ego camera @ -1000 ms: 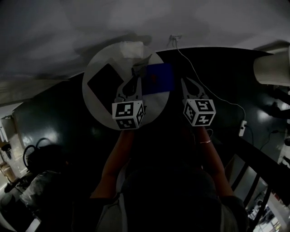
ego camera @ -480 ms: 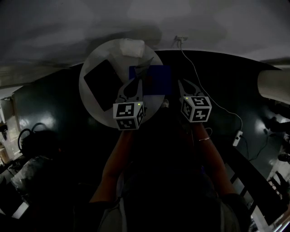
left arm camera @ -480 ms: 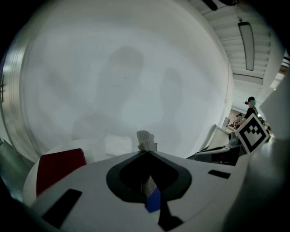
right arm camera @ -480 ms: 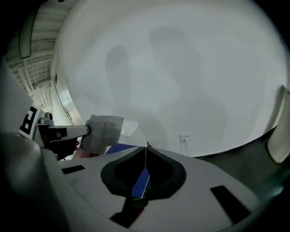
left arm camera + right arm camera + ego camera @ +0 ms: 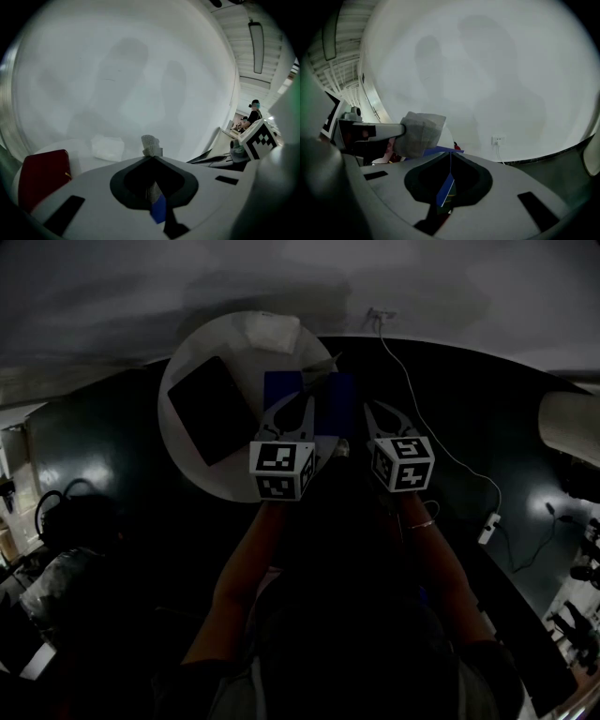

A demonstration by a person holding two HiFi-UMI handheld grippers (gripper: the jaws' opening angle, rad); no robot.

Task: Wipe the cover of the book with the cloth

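Standing edge-on in the right claw (image 5: 451,152), the blue book (image 5: 309,404) is pinched between jaws closed on its cover, over the near right rim of the round white table (image 5: 187,437). Left claw (image 5: 152,157) is clamped on a grey cloth (image 5: 419,133), which sits at the book's upper edge; contact unclear. Dark red book (image 5: 44,176) and white folded tissue (image 5: 272,332) lie on the table, apart. Wall socket (image 5: 499,139) behind.

The thin blue book (image 5: 339,401) lies flat, one edge clamped in the right hand-held gripper (image 5: 450,154). The folded grey cloth (image 5: 419,133), pinched by the left hand-held gripper (image 5: 152,157), sits over its cover.
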